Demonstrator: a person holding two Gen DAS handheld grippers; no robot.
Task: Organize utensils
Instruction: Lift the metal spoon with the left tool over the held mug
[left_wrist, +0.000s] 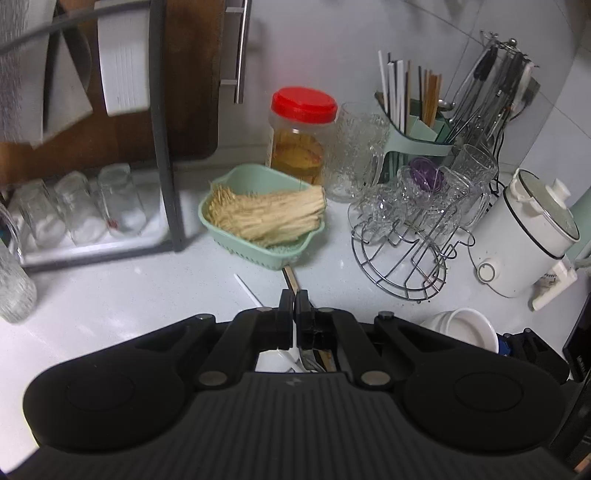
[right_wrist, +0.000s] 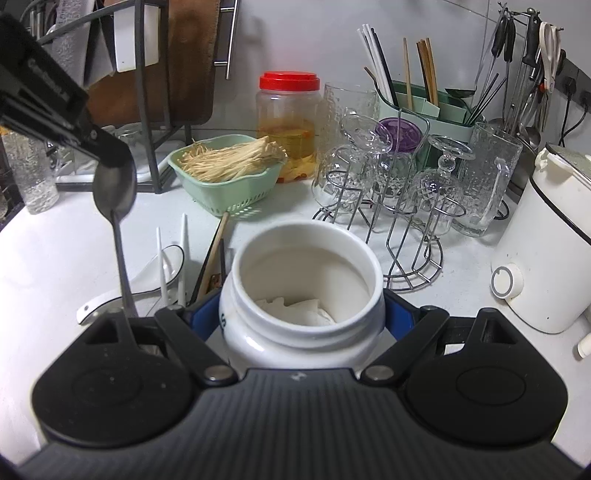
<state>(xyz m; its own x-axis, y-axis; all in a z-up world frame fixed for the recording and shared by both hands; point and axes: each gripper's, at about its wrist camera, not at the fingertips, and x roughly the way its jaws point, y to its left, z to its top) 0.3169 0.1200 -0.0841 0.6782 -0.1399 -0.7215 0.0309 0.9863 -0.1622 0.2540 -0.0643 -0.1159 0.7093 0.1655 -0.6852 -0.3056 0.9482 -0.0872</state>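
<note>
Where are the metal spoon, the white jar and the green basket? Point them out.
metal spoon (right_wrist: 114, 192), right wrist view, on its bowl.
white jar (right_wrist: 306, 236), right wrist view, on its far rim.
green basket (right_wrist: 236, 195), right wrist view, on its front wall.

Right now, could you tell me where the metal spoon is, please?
In the right wrist view the metal spoon hangs at the left, held by its bowl in the left gripper, above the white utensils lying left of the white jar.

Left gripper (left_wrist: 294, 301) hangs raised and tilted downward, fingers (left_wrist: 285, 306) pinched tight together; right gripper (right_wrist: 301, 317) angles downward, its fingers (right_wrist: 397, 314) spread and clamping.
</note>
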